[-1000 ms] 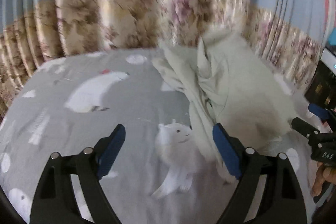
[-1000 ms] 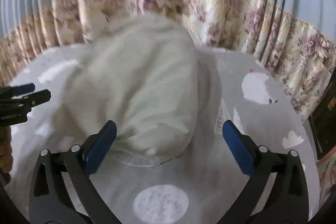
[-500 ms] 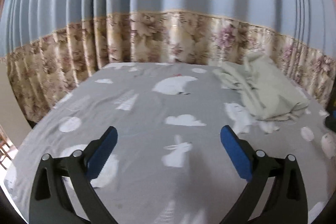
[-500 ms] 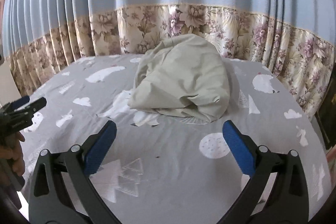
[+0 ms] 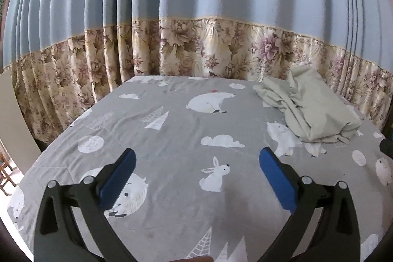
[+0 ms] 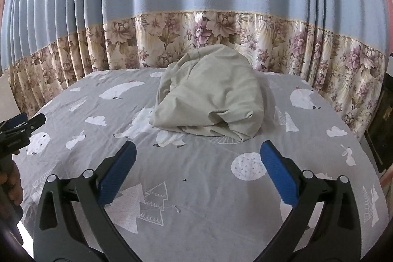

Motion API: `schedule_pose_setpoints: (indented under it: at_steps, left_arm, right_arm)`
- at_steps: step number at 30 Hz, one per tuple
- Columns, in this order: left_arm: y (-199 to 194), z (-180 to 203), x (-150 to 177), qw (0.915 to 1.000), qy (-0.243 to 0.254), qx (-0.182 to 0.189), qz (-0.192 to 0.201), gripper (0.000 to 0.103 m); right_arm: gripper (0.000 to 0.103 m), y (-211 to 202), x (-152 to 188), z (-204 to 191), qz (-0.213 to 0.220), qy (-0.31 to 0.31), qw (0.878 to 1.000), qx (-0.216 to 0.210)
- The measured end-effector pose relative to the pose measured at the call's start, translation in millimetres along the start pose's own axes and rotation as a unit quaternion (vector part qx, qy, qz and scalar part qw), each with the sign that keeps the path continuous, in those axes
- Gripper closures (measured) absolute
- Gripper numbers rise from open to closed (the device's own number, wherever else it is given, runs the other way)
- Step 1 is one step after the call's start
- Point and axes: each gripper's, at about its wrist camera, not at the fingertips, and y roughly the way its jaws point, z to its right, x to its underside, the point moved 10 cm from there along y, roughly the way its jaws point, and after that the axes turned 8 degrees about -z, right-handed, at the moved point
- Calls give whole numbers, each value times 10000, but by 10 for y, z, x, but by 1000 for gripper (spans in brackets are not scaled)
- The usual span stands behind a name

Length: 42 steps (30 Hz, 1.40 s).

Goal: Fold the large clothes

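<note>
A pale grey-green garment [image 6: 211, 97] lies crumpled in a heap at the far side of the bed, against the curtain. In the left wrist view the same garment [image 5: 312, 109] sits at the far right. My left gripper [image 5: 196, 176] stands open over bare sheet, well short and left of the heap, nothing between its blue pads. My right gripper [image 6: 196, 168] is open too, short of the heap's near edge, with nothing held. The left gripper [image 6: 22, 129] also shows at the left edge of the right wrist view, with a hand [image 6: 11, 183] on it.
The bed carries a grey sheet [image 5: 176, 144] printed with white bears, rabbits, clouds and trees. A blue curtain with a floral lower band [image 6: 196, 38] hangs along the far and side edges. Dark furniture [image 6: 385, 129] stands past the bed's right edge.
Both grippers have drawn back from the garment, which now lies farther off in a settled heap. The left gripper's jaws have spread wider and it now faces bare sheet.
</note>
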Motion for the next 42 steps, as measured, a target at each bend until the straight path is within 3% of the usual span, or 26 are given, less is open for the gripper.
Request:
schedule_pose_setpoints:
  at_steps: [19, 42]
  left_arm:
    - [-58, 139, -20, 9997, 152, 204, -15, 2]
    - [-84, 88, -14, 9999, 138, -92, 32, 2]
  right_arm:
    - [3, 9, 11, -16, -12, 43, 10000, -39]
    - [3, -18, 50, 44, -69, 112, 9997, 213]
